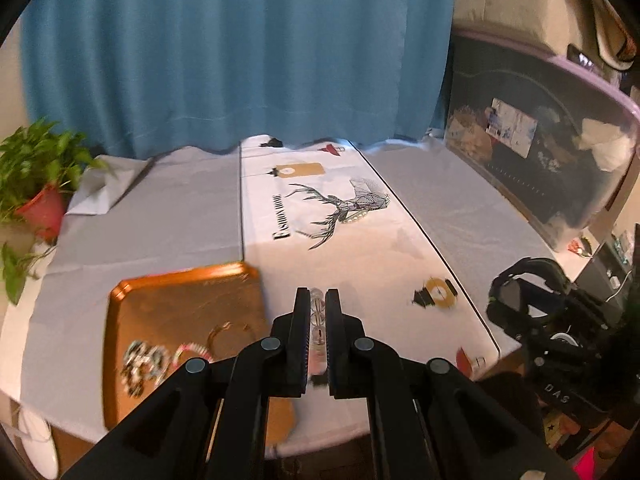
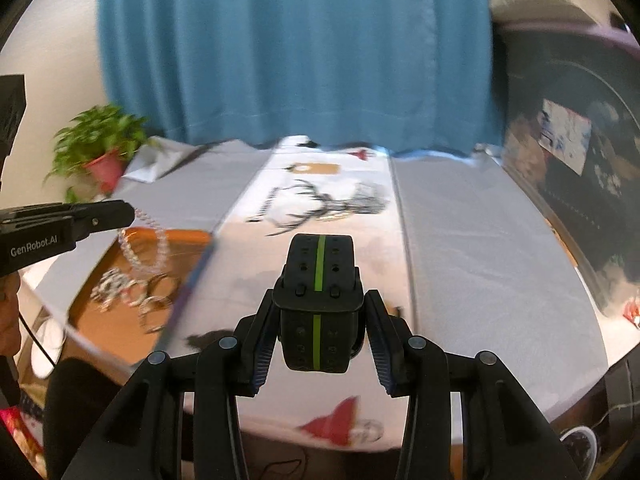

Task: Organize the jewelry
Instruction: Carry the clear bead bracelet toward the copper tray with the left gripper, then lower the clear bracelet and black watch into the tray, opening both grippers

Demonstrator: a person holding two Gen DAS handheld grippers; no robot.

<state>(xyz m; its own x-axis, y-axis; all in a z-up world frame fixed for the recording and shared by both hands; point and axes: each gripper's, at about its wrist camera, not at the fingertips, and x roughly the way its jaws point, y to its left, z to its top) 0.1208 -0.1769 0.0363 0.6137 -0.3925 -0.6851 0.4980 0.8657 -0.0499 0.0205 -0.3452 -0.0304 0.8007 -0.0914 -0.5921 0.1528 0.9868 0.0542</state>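
Note:
My left gripper (image 1: pixel 317 296) is shut on a clear bead bracelet (image 1: pixel 317 318), whose beads show between the pads. In the right wrist view that bracelet (image 2: pixel 149 249) hangs as a loop from the left gripper (image 2: pixel 129 214), above the orange tray (image 2: pixel 100 320). The tray (image 1: pixel 176 304) holds several bracelets (image 1: pixel 146 362) near its front left. My right gripper (image 2: pixel 320 300) is shut on a black perforated band with a green stripe (image 2: pixel 318 264), held above the table. From the left wrist view the right gripper (image 1: pixel 516 308) is at the right table edge.
A white tablecloth with a deer print (image 1: pixel 344 208) runs down the table's middle, and a small pale beaded piece (image 1: pixel 357 218) lies on the print. A potted plant (image 1: pixel 40 192) stands at far left. A blue curtain (image 1: pixel 240 52) hangs behind. A clear storage bin (image 1: pixel 552 148) flanks the right.

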